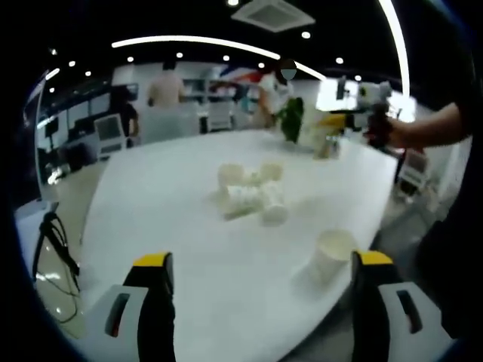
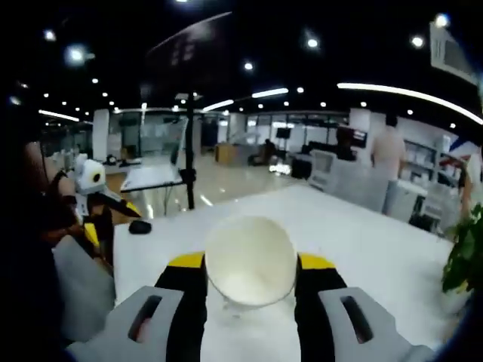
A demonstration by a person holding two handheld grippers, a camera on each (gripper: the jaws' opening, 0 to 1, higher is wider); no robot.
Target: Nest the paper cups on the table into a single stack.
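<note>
Clamping a paper cup, right gripper hides its base; left gripper wide.

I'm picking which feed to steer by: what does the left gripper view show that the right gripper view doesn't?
Left gripper view: a cluster of paper cups mid-table, a lone cup near the edge, and the left gripper with its jaws apart and nothing between them. Right gripper view: the right gripper shut on a held cup. Both show the white table and a green plant.
</note>
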